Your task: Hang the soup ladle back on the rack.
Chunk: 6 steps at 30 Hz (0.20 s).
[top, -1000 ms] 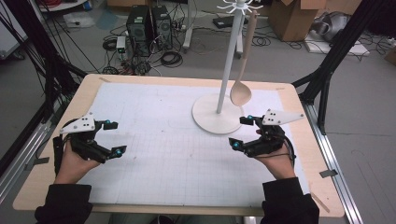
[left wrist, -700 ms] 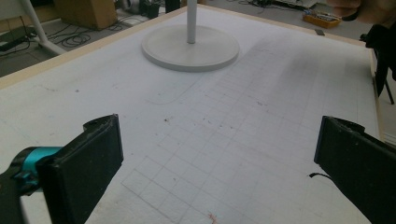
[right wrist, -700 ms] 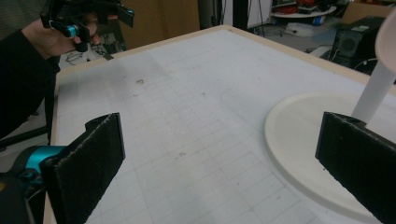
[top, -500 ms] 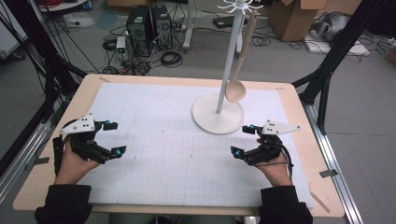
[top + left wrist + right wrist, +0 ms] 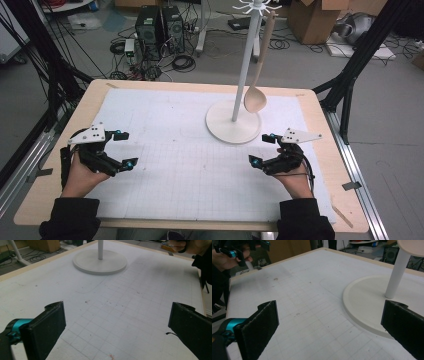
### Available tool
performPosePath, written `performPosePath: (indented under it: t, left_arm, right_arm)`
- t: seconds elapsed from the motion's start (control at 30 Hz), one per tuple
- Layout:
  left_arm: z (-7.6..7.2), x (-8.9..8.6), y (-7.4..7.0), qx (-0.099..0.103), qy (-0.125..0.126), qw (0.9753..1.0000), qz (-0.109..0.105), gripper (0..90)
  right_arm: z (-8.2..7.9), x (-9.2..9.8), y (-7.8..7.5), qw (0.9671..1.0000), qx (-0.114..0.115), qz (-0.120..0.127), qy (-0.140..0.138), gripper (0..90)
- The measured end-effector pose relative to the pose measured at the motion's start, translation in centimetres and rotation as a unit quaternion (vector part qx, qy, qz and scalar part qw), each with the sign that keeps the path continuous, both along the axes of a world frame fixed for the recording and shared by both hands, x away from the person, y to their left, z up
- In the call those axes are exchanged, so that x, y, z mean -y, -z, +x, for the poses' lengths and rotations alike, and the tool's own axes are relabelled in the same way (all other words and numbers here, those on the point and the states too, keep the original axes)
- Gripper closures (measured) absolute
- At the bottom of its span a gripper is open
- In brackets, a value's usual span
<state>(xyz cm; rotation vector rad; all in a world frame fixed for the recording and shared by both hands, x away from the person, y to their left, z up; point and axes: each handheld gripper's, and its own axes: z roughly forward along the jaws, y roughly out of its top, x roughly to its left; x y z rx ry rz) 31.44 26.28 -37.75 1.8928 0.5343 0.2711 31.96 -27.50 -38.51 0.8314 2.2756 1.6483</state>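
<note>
i count two grippers: the left gripper and the right gripper, each with two black jaws. one white stand stands on one table, with one wooden spoon hanging from it. two computer towers and one cardboard box sit on the floor behind.

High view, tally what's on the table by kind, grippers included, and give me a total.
Wooden spoon, hanging from the stand's top: 1
White hanging stand with round base: 1
White grid mat: 1
Handheld grippers, left gripper and right gripper, both with jaws apart: 2
Total: 5
</note>
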Motion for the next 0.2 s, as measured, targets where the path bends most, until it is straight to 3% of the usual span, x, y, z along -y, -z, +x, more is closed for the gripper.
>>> performPosePath:
  t: [0.2]
  left_arm:
    - [0.00,-0.07,-0.04,0.000,-0.001,1.0000,0.001,1.7]
  right_arm:
    - [0.01,-0.15,0.07,1.0000,-0.001,-0.007,0.000,0.4]
